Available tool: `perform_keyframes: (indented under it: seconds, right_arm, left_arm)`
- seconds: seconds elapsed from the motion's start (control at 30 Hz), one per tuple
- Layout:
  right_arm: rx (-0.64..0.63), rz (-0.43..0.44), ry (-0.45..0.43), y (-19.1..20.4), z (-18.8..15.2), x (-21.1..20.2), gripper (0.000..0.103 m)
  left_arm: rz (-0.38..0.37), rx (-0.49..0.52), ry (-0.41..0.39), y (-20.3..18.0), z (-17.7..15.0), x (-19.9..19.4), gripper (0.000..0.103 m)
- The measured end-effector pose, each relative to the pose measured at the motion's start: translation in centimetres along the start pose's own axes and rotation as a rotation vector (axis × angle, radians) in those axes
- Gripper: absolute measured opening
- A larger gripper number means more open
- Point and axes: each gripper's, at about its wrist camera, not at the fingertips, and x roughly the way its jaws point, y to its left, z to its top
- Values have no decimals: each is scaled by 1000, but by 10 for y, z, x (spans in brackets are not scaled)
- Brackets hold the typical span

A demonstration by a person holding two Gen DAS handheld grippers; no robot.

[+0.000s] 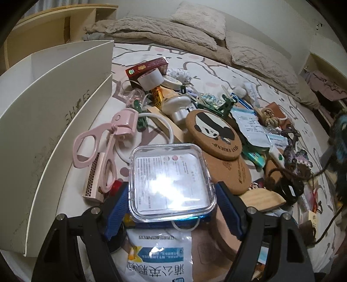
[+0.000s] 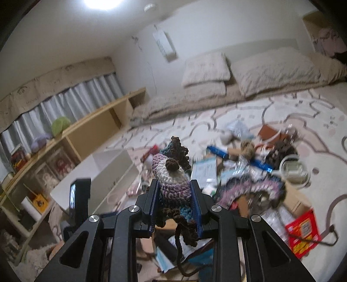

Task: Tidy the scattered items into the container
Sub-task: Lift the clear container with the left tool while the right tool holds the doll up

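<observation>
Bed [image 1: 134,52] with patterned sheet carries the clutter. White shoebox [image 1: 54,104] at 9 o'clock; pillows [image 1: 260,58] at 12. Pink eyelash curler [image 1: 102,138], cork coasters [image 1: 213,134], red packet [image 1: 147,66] centrally.

Shoe box [image 1: 54,104] left of clutter pile [image 1: 206,121], pillows [image 1: 199,19] behind.

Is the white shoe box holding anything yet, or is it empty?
Empty, as far as visible: the left wrist view shows only bare white walls inside the shoe box; its floor is mostly hidden. The clutter lies outside it.
</observation>
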Motion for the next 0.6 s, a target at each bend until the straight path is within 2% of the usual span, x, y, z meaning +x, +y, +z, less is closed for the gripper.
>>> perform_keyframes:
  seconds: [0.17,0.33,0.4,0.6]
  right_arm:
    - [7,2,52,4,-6,12,28]
    - [11,-4,84,3,-11,20,28]
    - [13,-4,88,4,-11,21,28]
    - [25,-6,93,1,-11,23,28]
  left_arm:
    - [8,-28,22,3,3,9,79]
    - [-2,-65,37,7,5,13,85]
    - [-9,-87,41,9,6,15,90]
    - [-54,-166,45,20,13,17,90]
